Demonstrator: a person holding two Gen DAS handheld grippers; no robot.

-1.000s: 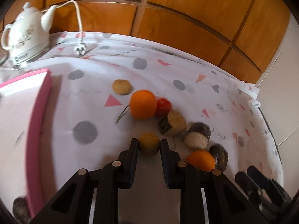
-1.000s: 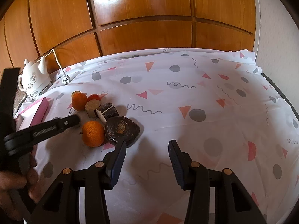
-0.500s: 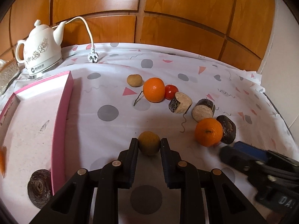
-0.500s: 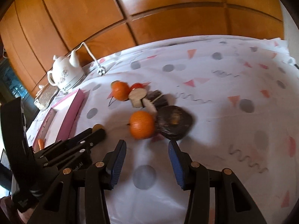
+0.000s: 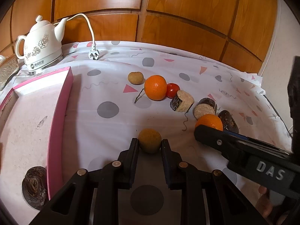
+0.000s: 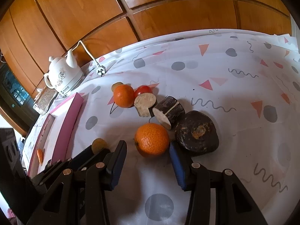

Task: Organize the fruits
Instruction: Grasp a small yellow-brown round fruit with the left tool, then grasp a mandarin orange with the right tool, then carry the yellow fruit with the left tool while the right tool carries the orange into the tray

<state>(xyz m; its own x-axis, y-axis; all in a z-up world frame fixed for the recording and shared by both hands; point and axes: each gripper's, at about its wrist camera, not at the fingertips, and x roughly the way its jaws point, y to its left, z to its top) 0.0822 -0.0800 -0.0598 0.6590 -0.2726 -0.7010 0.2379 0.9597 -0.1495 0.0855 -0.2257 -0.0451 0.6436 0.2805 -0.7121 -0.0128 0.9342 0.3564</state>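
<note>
My left gripper [image 5: 150,142] is shut on a small tan round fruit [image 5: 150,139], held above the cloth; the fruit also shows in the right wrist view [image 6: 99,144]. My right gripper [image 6: 148,150] is open, its fingers on either side of the near orange [image 6: 151,140], which sits on the cloth. A far orange [image 5: 155,87], a red tomato [image 5: 172,90], another tan fruit [image 5: 135,77], two cut dark-skinned pieces [image 6: 168,111] and a dark brown lump [image 6: 196,136] lie around. A pink tray [image 5: 60,116] at the left holds a dark fruit [image 5: 34,184].
A white electric kettle [image 5: 41,43] with cord and plug [image 5: 93,53] stands at the back left. Wooden panels [image 5: 168,18] rise behind the table. The patterned tablecloth [image 5: 108,108] covers the table. A small orange piece [image 6: 39,155] lies in the tray.
My left gripper has pulled back from the fruit pile with the tan fruit in it. My right gripper has moved in until its open fingers flank the near orange.
</note>
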